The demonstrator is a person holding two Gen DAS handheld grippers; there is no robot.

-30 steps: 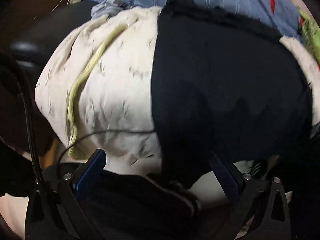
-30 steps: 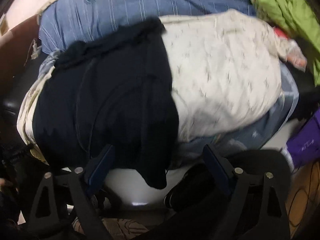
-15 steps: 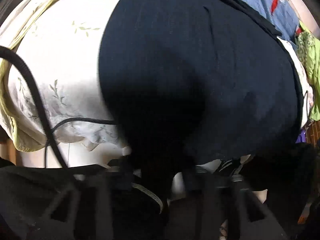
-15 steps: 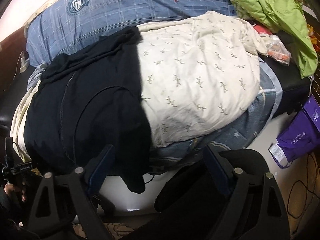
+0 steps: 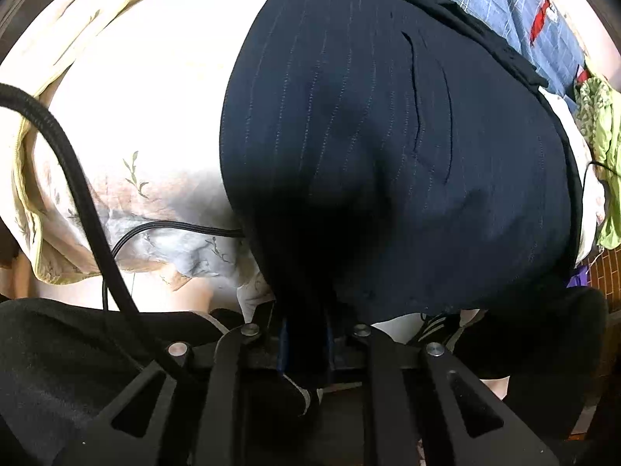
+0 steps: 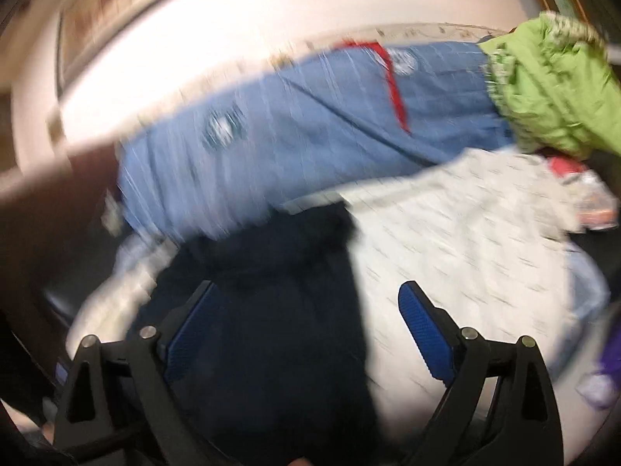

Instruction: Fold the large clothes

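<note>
Right view now blurred: quilt (image 6: 465, 256), wall (image 6: 240, 31)

Left gripper (image 5: 304, 334) clamped; right gripper (image 6: 306, 330) spread wide.

Left: both black finger frames drawn together at bottom centre of its wrist view, blue pads nearly meeting with a fold of dark navy garment (image 5: 388, 155) pinched between them; fingers point up and forward along the cloth. Right: jaws held far apart, blue pads (image 6: 425, 334) angled outward and facing each other across an open gap, nothing between them; it appears to hover above the cloth, though heavy motion blur in that view makes contact hard to judge.
</note>
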